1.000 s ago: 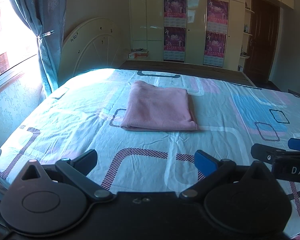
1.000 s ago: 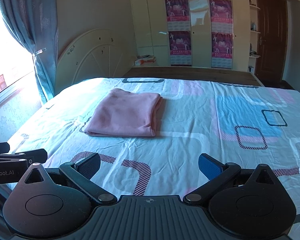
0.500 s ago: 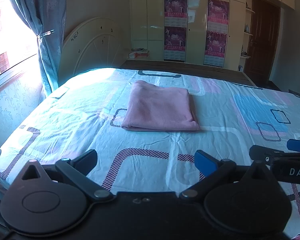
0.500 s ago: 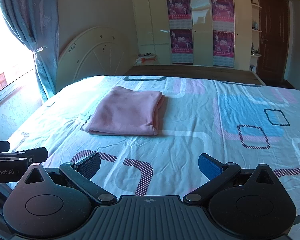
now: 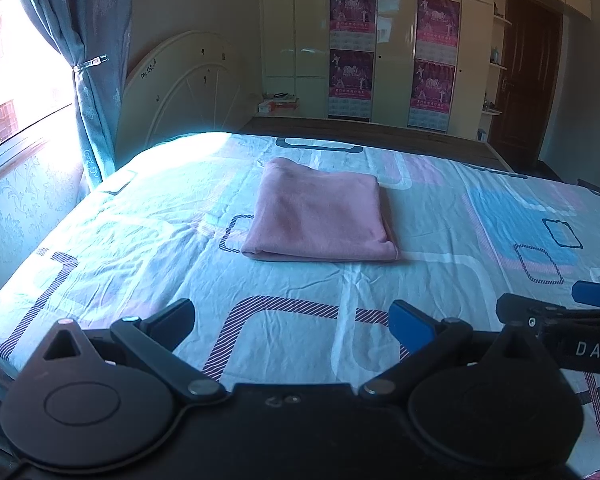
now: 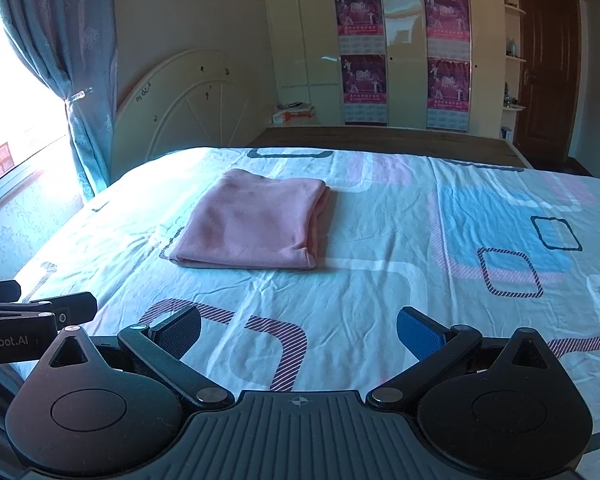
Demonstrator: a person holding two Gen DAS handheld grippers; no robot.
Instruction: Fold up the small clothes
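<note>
A pink garment [image 5: 320, 216] lies folded into a flat rectangle on the patterned bed sheet [image 5: 140, 232], in the middle of the bed. It also shows in the right wrist view [image 6: 252, 222]. My left gripper [image 5: 292, 318] is open and empty, held near the bed's front edge, well short of the garment. My right gripper [image 6: 298, 328] is open and empty too, beside the left one. The right gripper's fingers [image 5: 556, 312] show at the right edge of the left wrist view. The left gripper's fingers [image 6: 40, 308] show at the left edge of the right wrist view.
A white round headboard [image 5: 180, 88] leans on the wall at the back left, beside a blue curtain [image 5: 84, 60] and a bright window. Cream wardrobes with pink posters [image 5: 352, 52] stand behind the bed. A dark door [image 5: 528, 80] is at the back right.
Both grippers have drawn slightly back and upward, so the folded garment sits a little lower in view. The garment itself has not moved. Both stay open.
</note>
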